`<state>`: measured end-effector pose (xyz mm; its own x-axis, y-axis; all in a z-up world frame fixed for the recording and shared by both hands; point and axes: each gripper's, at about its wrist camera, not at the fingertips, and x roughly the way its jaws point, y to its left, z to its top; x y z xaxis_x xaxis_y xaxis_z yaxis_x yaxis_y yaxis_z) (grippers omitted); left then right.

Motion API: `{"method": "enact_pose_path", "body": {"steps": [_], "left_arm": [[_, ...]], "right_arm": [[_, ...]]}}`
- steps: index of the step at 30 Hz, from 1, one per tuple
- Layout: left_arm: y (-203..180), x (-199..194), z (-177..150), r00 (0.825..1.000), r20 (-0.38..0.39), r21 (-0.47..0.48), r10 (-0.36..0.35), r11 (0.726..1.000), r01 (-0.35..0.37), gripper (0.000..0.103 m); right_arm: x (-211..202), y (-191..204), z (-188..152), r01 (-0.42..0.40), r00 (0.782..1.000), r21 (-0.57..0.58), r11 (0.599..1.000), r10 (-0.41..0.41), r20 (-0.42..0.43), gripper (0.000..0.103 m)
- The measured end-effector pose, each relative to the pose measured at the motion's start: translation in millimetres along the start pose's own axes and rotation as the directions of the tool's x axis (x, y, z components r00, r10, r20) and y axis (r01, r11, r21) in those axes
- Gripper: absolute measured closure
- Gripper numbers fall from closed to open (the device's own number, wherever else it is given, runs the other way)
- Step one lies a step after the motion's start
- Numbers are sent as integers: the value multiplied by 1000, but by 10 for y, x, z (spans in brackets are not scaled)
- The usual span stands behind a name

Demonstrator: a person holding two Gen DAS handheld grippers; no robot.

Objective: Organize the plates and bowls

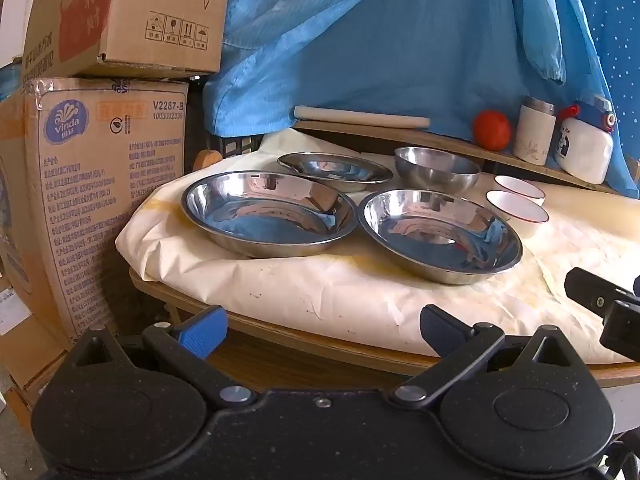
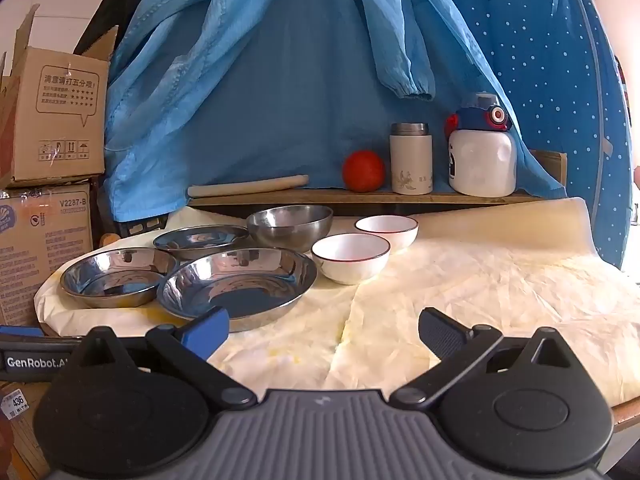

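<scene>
Three steel plates lie on the paper-covered table: a left one [image 1: 268,212] [image 2: 116,276], a right one [image 1: 440,232] [image 2: 240,284] and a smaller far one [image 1: 334,170] [image 2: 200,240]. A steel bowl [image 1: 438,170] [image 2: 290,226] stands behind them. Two white bowls with red rims sit to its right, a near one [image 1: 516,206] [image 2: 350,256] and a far one [image 1: 520,188] [image 2: 386,230]. My left gripper [image 1: 324,330] is open and empty at the table's front edge. My right gripper [image 2: 324,330] is open and empty over the front of the table, and part of it shows in the left wrist view [image 1: 608,304].
Cardboard boxes [image 1: 100,152] are stacked left of the table. A low wooden shelf [image 2: 360,196] at the back holds a rolling pin [image 2: 248,186], a red ball [image 2: 363,171], a white flask [image 2: 411,158] and a white-and-blue bottle [image 2: 482,152]. Blue cloth [image 2: 300,80] hangs behind.
</scene>
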<state>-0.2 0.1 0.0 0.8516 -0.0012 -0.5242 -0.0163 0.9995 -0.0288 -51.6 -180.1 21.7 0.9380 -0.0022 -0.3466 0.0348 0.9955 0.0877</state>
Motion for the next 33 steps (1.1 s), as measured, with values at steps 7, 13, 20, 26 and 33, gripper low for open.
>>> {"method": "enact_pose_path", "body": {"steps": [7, 13, 20, 26, 33], "left_arm": [[20, 15, 10, 1000, -7, -4, 0, 1000, -1, 1], [-4, -41, 31, 1000, 4, 8, -10, 1000, 10, 1], [-45, -37, 13, 1000, 8, 20, -13, 1000, 13, 1], [-46, -40, 14, 1000, 8, 21, -10, 1000, 10, 1], [-51, -43, 16, 1000, 9, 22, -7, 1000, 7, 1]], "right_arm": [[-6, 1, 3, 1, 1000, -1, 1000, -1, 2, 0], [-10, -1, 6, 0, 1000, 0, 1000, 0, 3, 0], [-16, -2, 7, 0, 1000, 0, 1000, 0, 4, 0], [-21, -4, 6, 0, 1000, 1, 1000, 0, 4, 0], [-9, -2, -7, 8, 1000, -4, 1000, -7, 5, 0]]}}
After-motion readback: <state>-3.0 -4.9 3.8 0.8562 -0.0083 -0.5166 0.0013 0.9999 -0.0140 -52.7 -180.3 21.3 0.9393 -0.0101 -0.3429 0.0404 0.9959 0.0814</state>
